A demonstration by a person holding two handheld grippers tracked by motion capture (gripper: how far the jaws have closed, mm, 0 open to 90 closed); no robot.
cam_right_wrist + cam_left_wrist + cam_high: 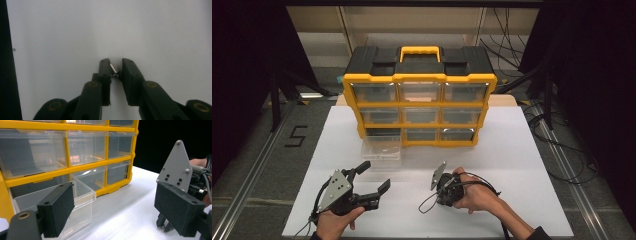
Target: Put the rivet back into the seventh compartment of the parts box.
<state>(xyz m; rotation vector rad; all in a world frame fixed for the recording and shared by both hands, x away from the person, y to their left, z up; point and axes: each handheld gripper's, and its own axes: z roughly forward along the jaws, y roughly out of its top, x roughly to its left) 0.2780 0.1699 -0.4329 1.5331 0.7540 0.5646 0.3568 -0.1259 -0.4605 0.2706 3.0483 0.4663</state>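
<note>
A small metal screw [113, 71] stands slanted between the pads of my right gripper [116, 67], which is shut on it just over the white table [62, 37]. In the high view the right gripper [443, 194] points down at the table, front centre, with a hand around it. My left gripper [373, 176] lies front left with its jaws wide open and nothing between them. In the left gripper view the left gripper [117, 210] faces a clear plastic drawer [80, 202] pulled out of the bottom-left slot of the yellow and black organizer [62, 171].
The organizer [419, 100] stands at the back middle of the table [512, 150], its other clear drawers pushed in. The pulled-out drawer [382, 147] rests on the table in front of it. Cables trail on the floor at the right.
</note>
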